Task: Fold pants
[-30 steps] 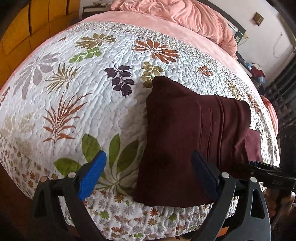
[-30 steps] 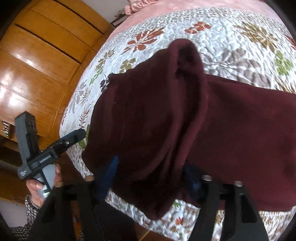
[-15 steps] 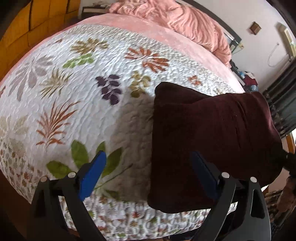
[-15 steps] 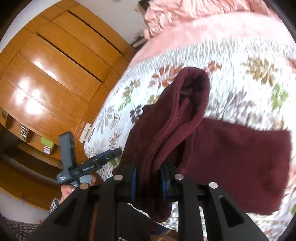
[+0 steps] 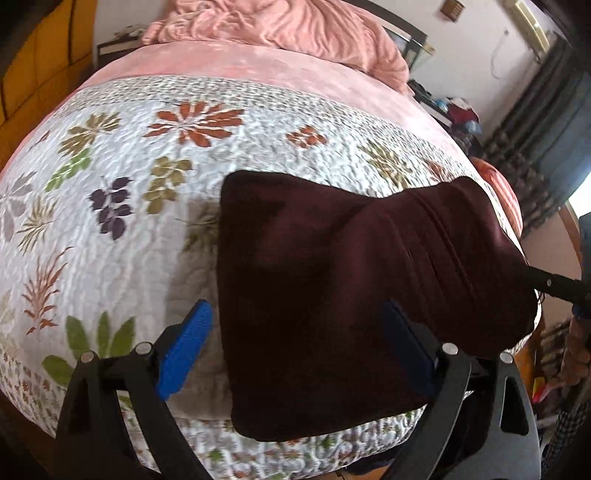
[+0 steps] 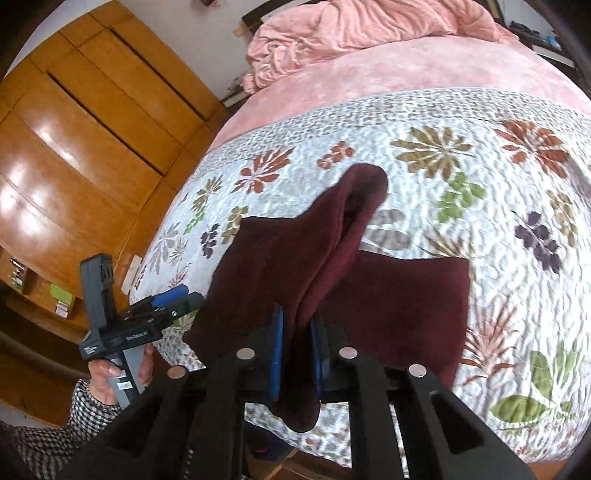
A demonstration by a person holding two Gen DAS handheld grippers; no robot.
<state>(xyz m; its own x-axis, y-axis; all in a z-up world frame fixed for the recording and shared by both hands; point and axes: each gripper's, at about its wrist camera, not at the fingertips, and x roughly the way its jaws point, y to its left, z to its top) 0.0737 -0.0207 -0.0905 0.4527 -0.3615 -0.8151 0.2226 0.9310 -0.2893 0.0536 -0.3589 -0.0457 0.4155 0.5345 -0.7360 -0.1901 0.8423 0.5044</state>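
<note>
Right gripper [image 6: 297, 354]: jaws clamped on a bunched edge of the maroon pants [image 6: 388, 295], having just closed on it; cloth fills the gap between the blue pads and rises from them in a peaked ridge, clear of the floral quilt [image 6: 461, 155].

Left gripper [image 5: 295, 347]: jaws stand wide apart, empty, over the near end of the pants [image 5: 332, 295]; neither pad touches the cloth. The right-wrist view confirms it, showing this gripper held in the person's hand [image 6: 110, 373] off the near-left corner of the pants.

Pants: partly folded, lying at the near edge of the quilt, one end lifted toward the right gripper. Beyond the pants, bare quilt, then the pink blanket [image 5: 280, 29] at the head of the bed.

Assessment: a fold-over is in hand. To do it well, carry the lifted edge across level, keep the layers taut, align it with the opposite edge before release. The bunched grip may leave a crease; the left gripper should pin or smooth the resting layer.
</note>
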